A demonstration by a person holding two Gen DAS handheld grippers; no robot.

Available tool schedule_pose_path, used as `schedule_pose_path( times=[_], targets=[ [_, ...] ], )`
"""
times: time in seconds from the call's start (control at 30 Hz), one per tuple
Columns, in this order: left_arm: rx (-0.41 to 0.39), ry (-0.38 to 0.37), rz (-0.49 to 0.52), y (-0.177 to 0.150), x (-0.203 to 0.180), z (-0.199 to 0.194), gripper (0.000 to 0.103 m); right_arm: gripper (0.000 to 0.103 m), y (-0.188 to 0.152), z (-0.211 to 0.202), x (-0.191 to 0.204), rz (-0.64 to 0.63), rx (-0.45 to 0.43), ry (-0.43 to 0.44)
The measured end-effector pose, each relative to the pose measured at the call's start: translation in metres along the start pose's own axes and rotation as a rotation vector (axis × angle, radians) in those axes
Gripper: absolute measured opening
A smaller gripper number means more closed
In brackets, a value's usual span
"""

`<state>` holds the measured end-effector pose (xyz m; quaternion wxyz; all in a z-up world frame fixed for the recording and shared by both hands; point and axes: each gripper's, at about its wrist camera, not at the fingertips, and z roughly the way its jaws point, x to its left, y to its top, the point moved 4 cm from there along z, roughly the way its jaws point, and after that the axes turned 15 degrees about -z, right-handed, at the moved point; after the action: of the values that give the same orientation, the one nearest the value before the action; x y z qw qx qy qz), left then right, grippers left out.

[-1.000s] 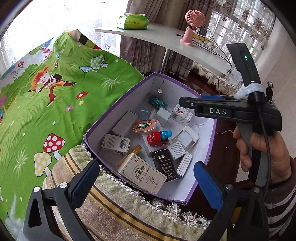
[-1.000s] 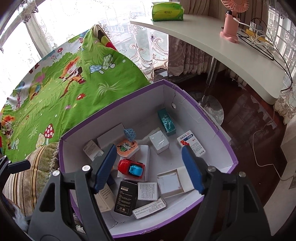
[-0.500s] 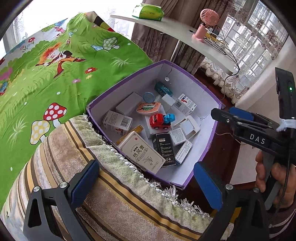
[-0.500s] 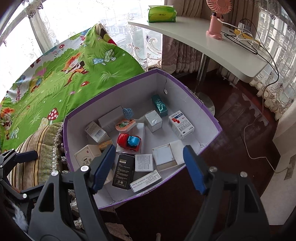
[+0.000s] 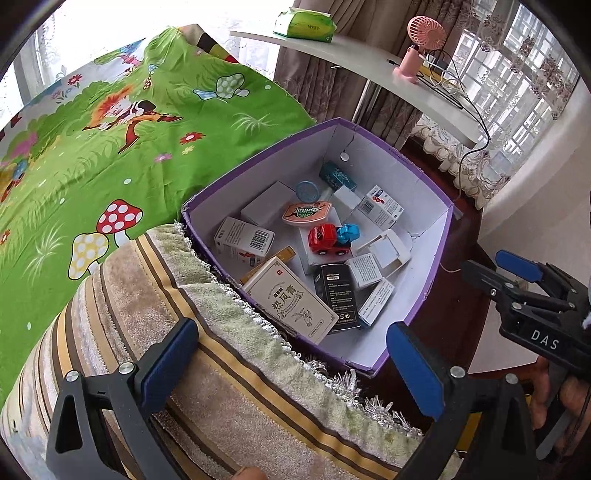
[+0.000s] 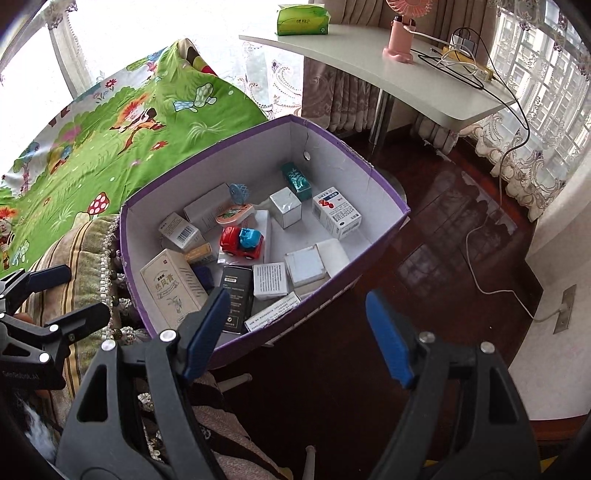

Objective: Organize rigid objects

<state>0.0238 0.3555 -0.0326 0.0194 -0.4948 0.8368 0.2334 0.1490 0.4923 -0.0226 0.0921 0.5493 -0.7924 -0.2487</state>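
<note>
A purple cardboard box (image 5: 432, 266) (image 6: 388, 195) with a white inside holds several small cartons, a red and blue toy truck (image 5: 332, 238) (image 6: 242, 242), a beige carton with Chinese print (image 5: 290, 299) (image 6: 171, 284), a black carton (image 5: 336, 295) (image 6: 236, 295) and an orange basketball case (image 5: 304, 213). My left gripper (image 5: 295, 369) is open and empty, above a striped towel in front of the box. My right gripper (image 6: 295, 332) is open and empty, above the box's near corner. It also shows at the right of the left wrist view (image 5: 517, 266).
The box rests against a striped fringed towel (image 5: 221, 369) beside a green cartoon bedsheet (image 5: 110, 147). A white desk (image 6: 388, 70) carries a pink fan (image 6: 400, 33), a green tissue pack (image 6: 303, 18) and cables. Dark wooden floor (image 6: 443, 258) lies to the right.
Both grippers have pulled back and away from the box, which looks smaller and farther. The right gripper has dropped lower at the right of the left wrist view. Both stay open and empty.
</note>
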Motion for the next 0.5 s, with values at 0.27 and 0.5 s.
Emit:
schedule_pose_path(
  times=[0.27, 0.5],
  targets=[
    [0.004, 0.015, 0.011, -0.0008, 0.0, 0.0018, 0.103, 0.079, 0.0028, 0.001, 0.0069, -0.014, 0.001, 0.007],
    [0.008, 0.023, 0.017, -0.0013, -0.0011, 0.0035, 0.103, 0.079, 0.0014, 0.0021, 0.007, -0.007, 0.003, 0.014]
  ],
)
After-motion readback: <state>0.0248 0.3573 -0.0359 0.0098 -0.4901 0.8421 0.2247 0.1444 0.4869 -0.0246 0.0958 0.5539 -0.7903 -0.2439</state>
